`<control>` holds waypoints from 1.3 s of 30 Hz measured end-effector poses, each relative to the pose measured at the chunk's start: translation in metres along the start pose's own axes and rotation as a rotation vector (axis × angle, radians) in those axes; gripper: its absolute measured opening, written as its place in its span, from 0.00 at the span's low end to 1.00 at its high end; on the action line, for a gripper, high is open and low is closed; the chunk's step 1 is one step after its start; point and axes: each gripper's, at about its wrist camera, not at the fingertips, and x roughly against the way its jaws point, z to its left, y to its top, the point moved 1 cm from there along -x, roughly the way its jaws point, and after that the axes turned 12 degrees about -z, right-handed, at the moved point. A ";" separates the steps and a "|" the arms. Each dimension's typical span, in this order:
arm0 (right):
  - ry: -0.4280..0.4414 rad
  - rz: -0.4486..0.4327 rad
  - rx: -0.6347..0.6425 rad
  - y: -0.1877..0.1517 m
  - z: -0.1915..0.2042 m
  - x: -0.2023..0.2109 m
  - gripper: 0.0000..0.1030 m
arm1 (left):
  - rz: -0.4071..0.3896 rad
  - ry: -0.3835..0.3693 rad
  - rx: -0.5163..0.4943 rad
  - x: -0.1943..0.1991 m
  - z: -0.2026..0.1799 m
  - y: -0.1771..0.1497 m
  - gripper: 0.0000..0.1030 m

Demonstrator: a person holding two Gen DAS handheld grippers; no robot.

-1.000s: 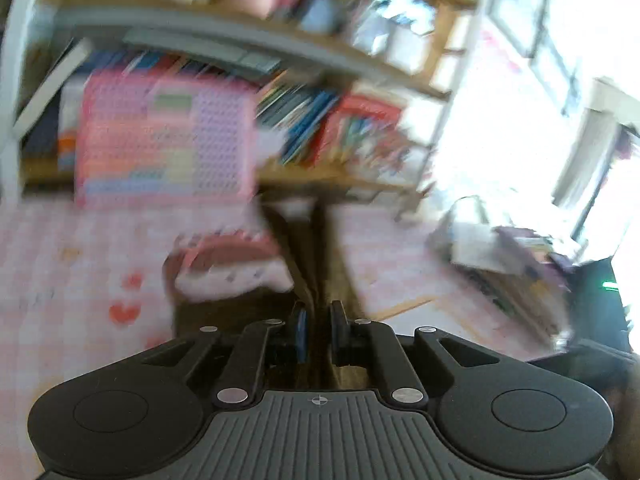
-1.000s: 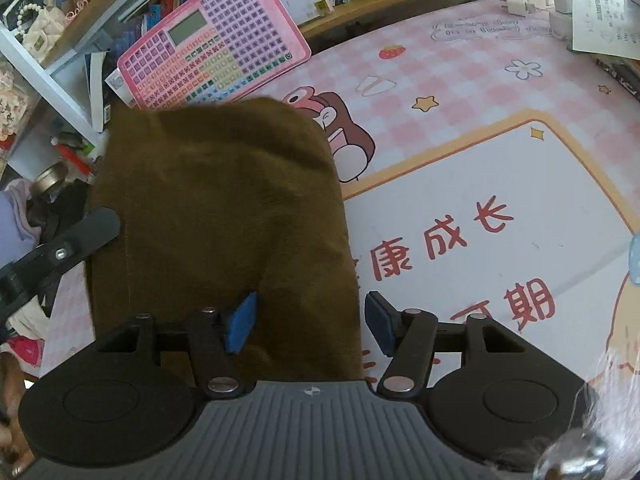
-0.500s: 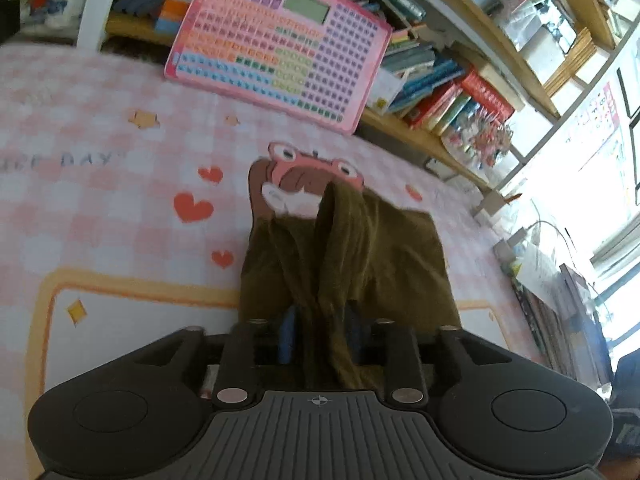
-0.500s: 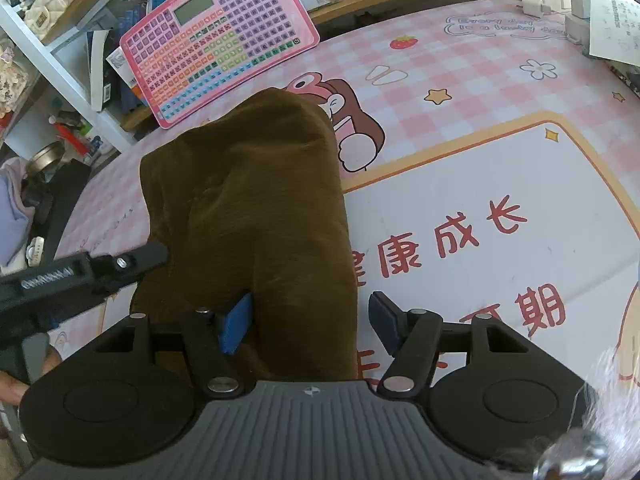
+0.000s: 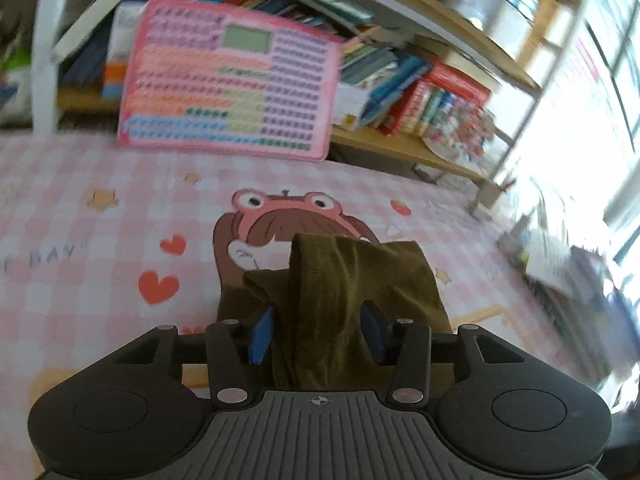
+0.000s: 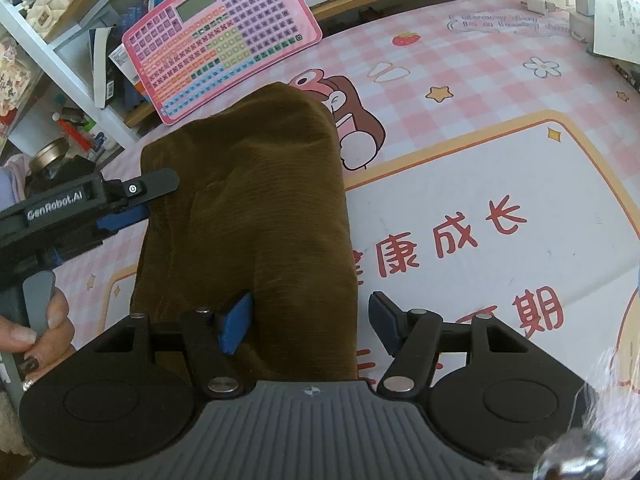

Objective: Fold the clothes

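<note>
A brown garment (image 6: 256,216) is lying folded on the pink checked counter (image 6: 460,80). The right tongs (image 6: 308,320) are sitting released, the garment's near edge running between the spread fingers. The left tongs (image 5: 316,334) are also released, a raised fold standing between them. Beyond both tongs, a shelf (image 5: 400,140) is holding books, blurred. The garment's near end is hidden beneath the tongs' bodies.

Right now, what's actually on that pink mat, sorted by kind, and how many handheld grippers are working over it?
Brown garment: 1
Pink keyboard toy leaning at the mat's far edge: 1
Handheld grippers: 2, the left gripper and the right gripper
Total: 4
</note>
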 end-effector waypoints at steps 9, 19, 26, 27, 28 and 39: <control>0.009 0.010 -0.016 0.002 -0.003 -0.005 0.62 | 0.064 0.196 0.240 -0.012 0.055 -0.004 0.68; 0.025 0.014 -0.044 0.003 -0.008 -0.007 0.62 | 0.056 0.087 0.425 0.030 0.084 -0.022 0.72; 0.052 0.025 -0.142 0.011 -0.012 -0.015 0.60 | 0.141 -0.011 0.449 0.025 0.064 -0.045 0.74; 0.055 0.022 -0.141 0.012 -0.010 -0.016 0.59 | 0.142 -0.010 0.448 0.025 0.061 -0.047 0.73; 0.057 0.019 -0.140 0.012 -0.009 -0.017 0.55 | 0.145 -0.011 0.453 0.023 0.061 -0.047 0.72; 0.023 -0.101 0.202 0.007 0.043 0.002 0.23 | 0.043 0.061 0.111 0.046 -0.012 -0.036 0.27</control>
